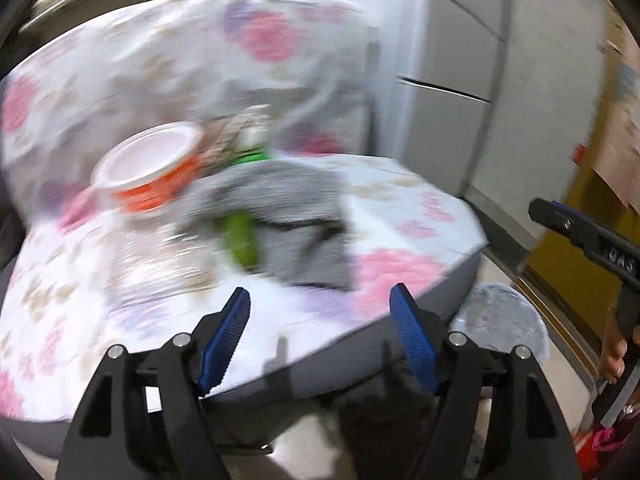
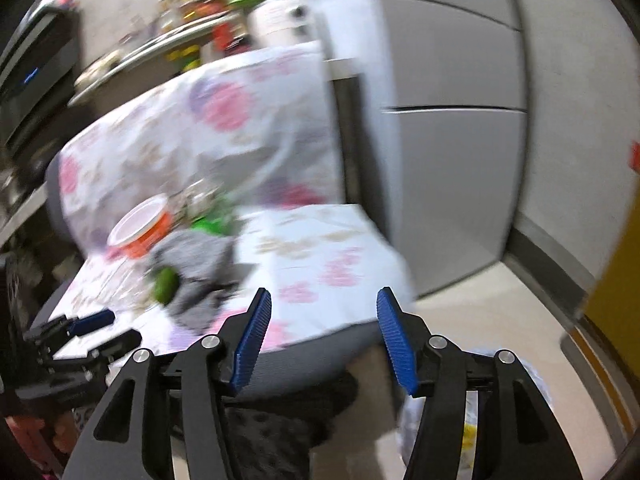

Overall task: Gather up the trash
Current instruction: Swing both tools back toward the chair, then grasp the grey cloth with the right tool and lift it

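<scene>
Two grippers hang over the front edge of a chair with a flowered cover, both with their blue pads spread wide and nothing between them. The left gripper (image 1: 320, 344) points at the middle of the seat (image 1: 400, 208); the right gripper (image 2: 324, 344) sits off toward the seat's front right corner. Both views are smeared, so small details are hard to read.

Most of the trash lies on the back left part of the seat, close against the backrest (image 1: 180, 60). An orange and white cup (image 1: 150, 168) lies tipped on its side, its open mouth facing up and forward. Just beside it is a crumpled grey cloth or bag (image 1: 288, 216), with a green item (image 1: 240, 240) tucked against its left edge. Behind them is a patterned wrapper, too blurred to identify.

Judging by its look, the cup is light, thin-walled and easily crushed; a gentle pinch across the rim, one pad inside and one outside, seems the safest hold. The grey piece looks soft and limp, so a raised fold should do. On the floor by the front right corner stands a pale bag (image 1: 500, 320), probably the place for the trash.
</scene>
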